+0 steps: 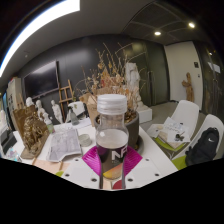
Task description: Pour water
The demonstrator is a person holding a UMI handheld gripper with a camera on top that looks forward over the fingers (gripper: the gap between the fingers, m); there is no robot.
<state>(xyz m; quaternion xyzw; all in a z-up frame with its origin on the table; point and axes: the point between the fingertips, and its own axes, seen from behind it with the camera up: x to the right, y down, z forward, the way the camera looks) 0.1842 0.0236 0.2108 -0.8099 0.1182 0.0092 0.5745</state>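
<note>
Level and forward, the gripper [112,158] clamps an upright bottle [112,128] — above the table [150,172].

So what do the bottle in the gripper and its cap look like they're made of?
The bottle looks like clear glossy plastic, possibly glass: you can see through its upper part. Its cap looks like white matte plastic. The gripper pads press both sides.

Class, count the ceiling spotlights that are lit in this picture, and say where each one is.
2. One spotlight shines above the bottle held in the tool, off to its right; the other spotlight is farther right. More may be hidden.
</note>
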